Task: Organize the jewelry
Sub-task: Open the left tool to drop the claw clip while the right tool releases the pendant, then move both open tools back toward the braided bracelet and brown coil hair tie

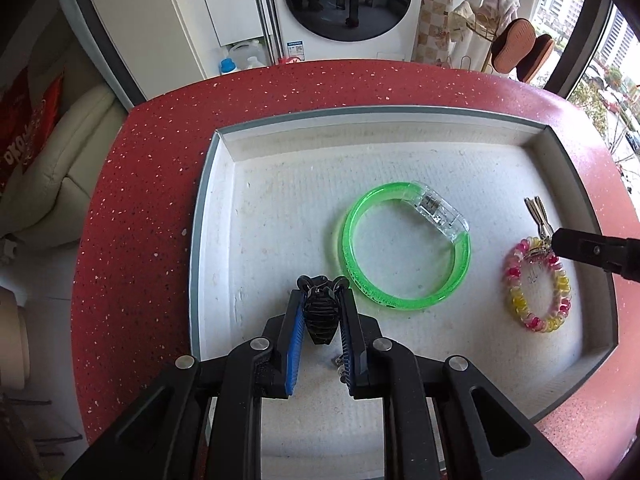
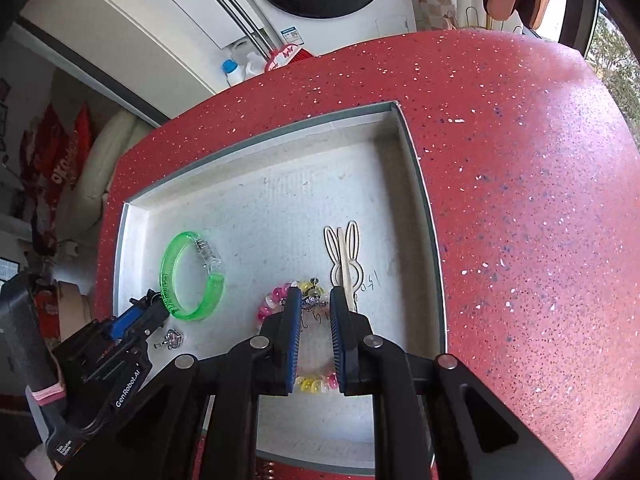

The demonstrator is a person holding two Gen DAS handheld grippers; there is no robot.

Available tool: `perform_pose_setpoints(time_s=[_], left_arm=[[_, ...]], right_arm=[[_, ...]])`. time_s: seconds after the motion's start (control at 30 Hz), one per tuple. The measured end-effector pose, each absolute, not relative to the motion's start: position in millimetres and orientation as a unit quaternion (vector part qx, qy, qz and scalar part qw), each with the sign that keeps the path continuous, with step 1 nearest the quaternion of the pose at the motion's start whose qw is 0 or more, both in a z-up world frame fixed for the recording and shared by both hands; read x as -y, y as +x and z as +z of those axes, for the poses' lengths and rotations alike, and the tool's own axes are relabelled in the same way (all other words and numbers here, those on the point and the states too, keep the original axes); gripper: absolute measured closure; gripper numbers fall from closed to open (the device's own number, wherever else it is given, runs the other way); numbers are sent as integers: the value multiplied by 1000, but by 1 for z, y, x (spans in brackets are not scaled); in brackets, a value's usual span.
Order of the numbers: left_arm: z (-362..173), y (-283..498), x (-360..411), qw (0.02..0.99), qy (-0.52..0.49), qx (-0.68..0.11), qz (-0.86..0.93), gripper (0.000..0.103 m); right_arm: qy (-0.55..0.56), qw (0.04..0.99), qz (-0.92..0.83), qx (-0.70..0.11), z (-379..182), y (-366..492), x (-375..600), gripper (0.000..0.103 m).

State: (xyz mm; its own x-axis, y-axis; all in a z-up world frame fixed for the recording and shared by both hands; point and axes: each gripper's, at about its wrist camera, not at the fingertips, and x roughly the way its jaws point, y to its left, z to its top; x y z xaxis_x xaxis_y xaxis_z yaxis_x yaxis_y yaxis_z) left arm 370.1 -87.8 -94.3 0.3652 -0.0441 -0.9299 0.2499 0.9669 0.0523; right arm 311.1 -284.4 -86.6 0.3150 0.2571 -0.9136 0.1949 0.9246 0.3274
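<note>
Two claws over a white tray (image 1: pixel 224 184) on red speckled counter (image 1: pixel 140 200): left claw (image 1: pixel 322 312) grips black hair clip (image 1: pixel 320 312), right claw (image 2: pixel 316 308) narrow.

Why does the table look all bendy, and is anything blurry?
Left wrist view: the fisheye lens curves the table and tray edges; the bangle looks sharp. Right wrist view: same bending, with pale glare on the table's far right.

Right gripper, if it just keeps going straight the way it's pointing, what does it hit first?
Probably the small silver piece between the right gripper fingertips, lying by the pink-and-yellow bead bracelet; depth is unclear.
</note>
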Motion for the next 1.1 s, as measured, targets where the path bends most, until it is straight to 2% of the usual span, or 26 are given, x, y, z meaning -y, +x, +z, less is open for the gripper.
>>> perform_pose_setpoints(time_s=[0.07,0.13,0.17,0.2,0.27,0.4,0.53,0.67,0.77,0.8,0.83,0.87,1.0,1.1], left_arm=[[-94,369,90,822,100,-554,-90,68],[-93,367,91,823,106,-551,-90,68],[-93,367,91,823,107,-551,-91,68],[-93,366,92,822,108,-551,-92,68],[-92,366,91,821,109,-552,-93,68],[-90,365,96,825,118,-546,-91,68],[-87,364,96,826,119,-543,-91,68],[-83,361,97,827,121,-540,-93,68],[-82,360,96,828,118,-540,-93,68],[-82,360,95,828,116,-540,-93,62],[-80,359,95,829,113,-540,-93,20],[-78,358,93,832,110,-537,-88,0],[-59,347,89,847,108,-513,-91,0],[-52,341,89,847,110,-513,-89,0]], right_arm=[[193,787,21,-586,-87,310,284,83],[196,784,20,-589,-89,311,283,69],[197,784,20,-589,-90,312,282,58],[198,784,18,-588,-90,311,282,53],[200,785,19,-586,-89,311,282,51],[205,789,22,-579,-83,306,283,41],[213,792,26,-572,-74,302,283,41],[220,794,29,-566,-68,297,283,33],[232,792,31,-564,-65,294,284,33],[235,792,30,-563,-65,292,284,33],[238,791,30,-563,-64,291,283,33],[240,791,30,-562,-64,289,284,33],[242,791,30,-561,-60,283,281,32],[248,792,32,-557,-55,277,280,25]])
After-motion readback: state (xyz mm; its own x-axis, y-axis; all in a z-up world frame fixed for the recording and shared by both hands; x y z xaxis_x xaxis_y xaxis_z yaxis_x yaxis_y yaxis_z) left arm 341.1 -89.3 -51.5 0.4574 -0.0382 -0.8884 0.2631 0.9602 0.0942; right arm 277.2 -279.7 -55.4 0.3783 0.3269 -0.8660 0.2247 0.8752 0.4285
